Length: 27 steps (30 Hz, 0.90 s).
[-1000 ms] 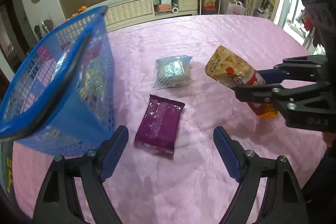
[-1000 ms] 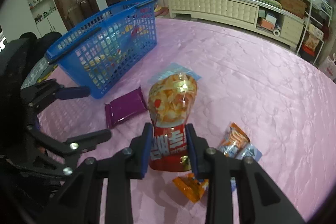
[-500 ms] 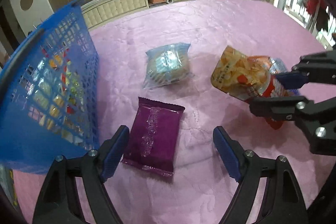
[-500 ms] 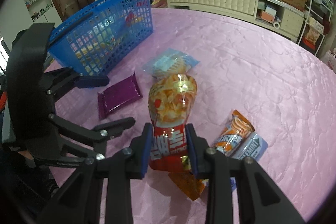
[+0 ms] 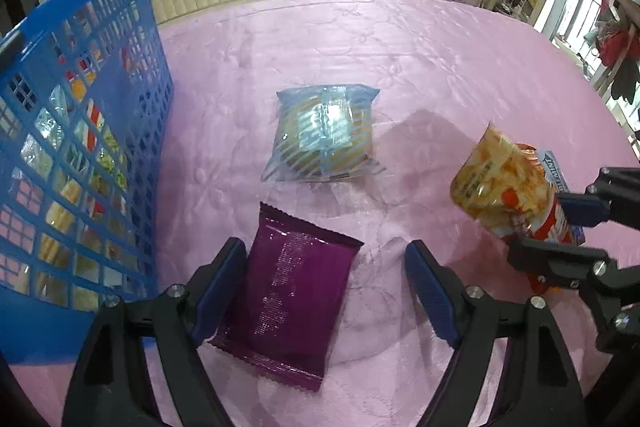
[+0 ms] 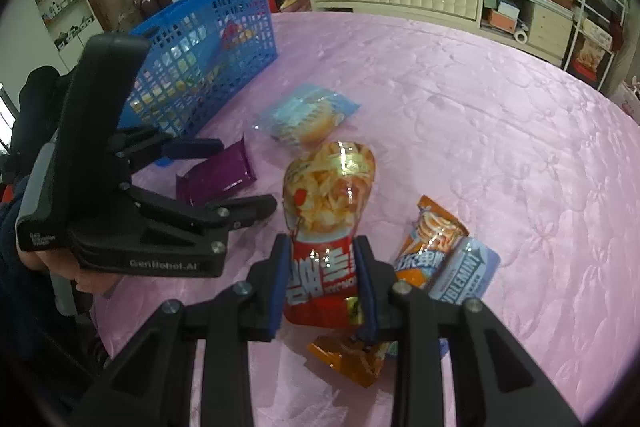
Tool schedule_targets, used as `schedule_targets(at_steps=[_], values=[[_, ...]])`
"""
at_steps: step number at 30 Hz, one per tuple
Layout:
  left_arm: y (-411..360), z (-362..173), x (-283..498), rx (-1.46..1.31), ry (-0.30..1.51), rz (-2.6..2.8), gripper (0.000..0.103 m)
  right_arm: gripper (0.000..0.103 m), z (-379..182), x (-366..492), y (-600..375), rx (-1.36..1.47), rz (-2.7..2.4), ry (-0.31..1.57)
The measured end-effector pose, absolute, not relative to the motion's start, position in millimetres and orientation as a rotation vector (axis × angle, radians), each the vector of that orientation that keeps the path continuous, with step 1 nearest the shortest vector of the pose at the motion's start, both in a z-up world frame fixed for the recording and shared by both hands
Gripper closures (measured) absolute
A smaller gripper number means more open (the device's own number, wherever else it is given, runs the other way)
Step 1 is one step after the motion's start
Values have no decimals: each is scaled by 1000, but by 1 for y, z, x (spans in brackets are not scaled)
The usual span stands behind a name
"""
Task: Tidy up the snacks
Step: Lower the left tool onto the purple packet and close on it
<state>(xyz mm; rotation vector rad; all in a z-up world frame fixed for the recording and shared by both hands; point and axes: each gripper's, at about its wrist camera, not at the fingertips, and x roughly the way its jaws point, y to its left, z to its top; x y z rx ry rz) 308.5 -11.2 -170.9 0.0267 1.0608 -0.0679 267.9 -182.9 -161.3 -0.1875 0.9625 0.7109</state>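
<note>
Gripping the red lower end of a glossy, bulging chip bag (image 6: 330, 211), the right gripper (image 6: 322, 281) pinches it between blue pads, the crinkled orange-and-gold top tilting away toward the middle of the desk (image 6: 500, 115). Taking that chip bag as the landmark: just under and beside it on its right lie a flat orange foil sachet (image 6: 434, 227) and a pale blue mint packet (image 6: 466, 273), touching each other; a second orange wrapper (image 6: 346, 357) peeks out beneath the gripper.

To its left, the left gripper (image 5: 326, 289) hangs over a smooth purple rectangular packet (image 5: 292, 303) with crimped, saw-toothed ends. Its jaws are closing, still wide; the packet lies between them, its near left edge hidden behind the left pad, so I cannot tell whether that pad touches it.

Beyond the chip bag, slightly left, lies a puffy, clear, blue-striped pouch (image 5: 326, 135) with a round pastry inside.

Farther left stands the rigid blue plastic lattice basket (image 5: 80, 131), snacks showing through its grid, its wall close to the purple packet.

The quilted pink cloth runs bare beyond the pouch to the desk's curved far edge.
</note>
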Motion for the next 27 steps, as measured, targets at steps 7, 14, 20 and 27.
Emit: schedule_targets(at_steps=[7,14,20,27], values=[[-23,-169,291,3,1072,-137,37,67,-154,269,-191,-164,711,946],[-31,-167,288,35,1079,-163,36,67,-153,265,-195,-157,710,946],[-19,-163,282,74,1098,-169,36,67,-148,266,-195,-151,711,939],[-18,-173,272,100,1145,-186,36,67,-146,263,-194,-162,730,933]])
